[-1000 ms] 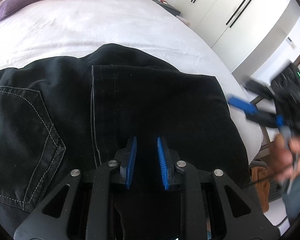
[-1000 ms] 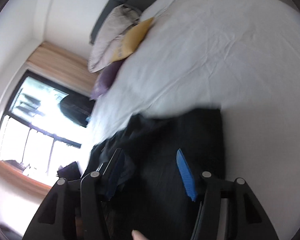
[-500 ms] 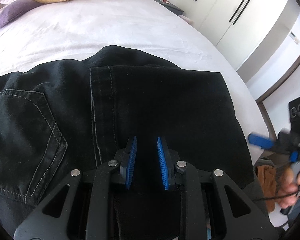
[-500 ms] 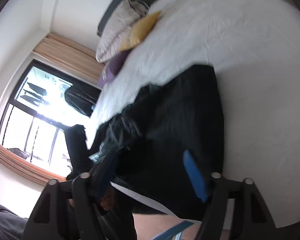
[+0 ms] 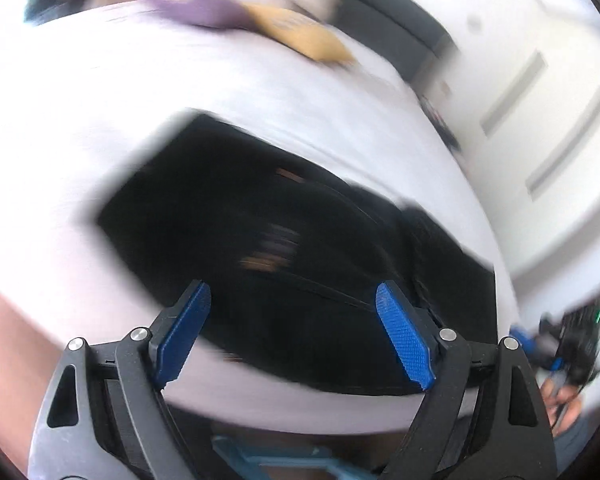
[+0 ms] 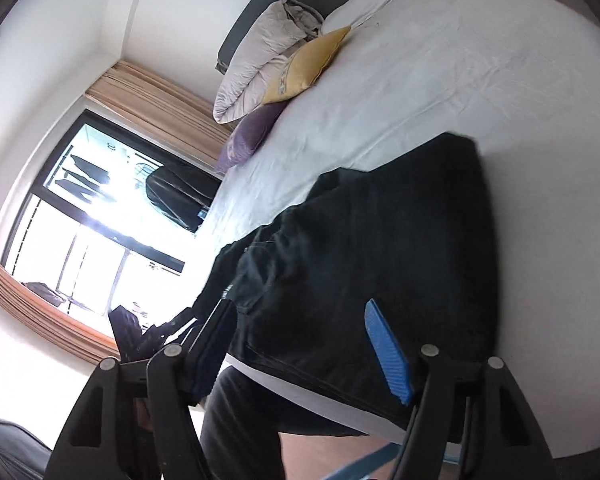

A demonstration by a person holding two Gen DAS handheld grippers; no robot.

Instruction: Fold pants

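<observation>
The black pants (image 5: 284,240) lie folded in a compact stack on the white bed (image 5: 100,100) near its front edge. The left wrist view is motion-blurred. My left gripper (image 5: 296,332) is open and empty, held above the near edge of the pants. My right gripper (image 6: 300,344) is open and empty, off the bed's edge, above the pants (image 6: 380,248). The right gripper also shows at the far right of the left wrist view (image 5: 556,344).
Pillows, yellow (image 6: 304,68), purple (image 6: 248,136) and grey, lie at the bed's head. A bright window (image 6: 84,232) with curtains is on the left. White wardrobe doors (image 5: 540,100) stand beyond the bed. The person's legs are below the bed edge.
My left gripper has opened wide, let go of the pants and swung away fast. The right gripper has drawn back from the bed and stays open.
</observation>
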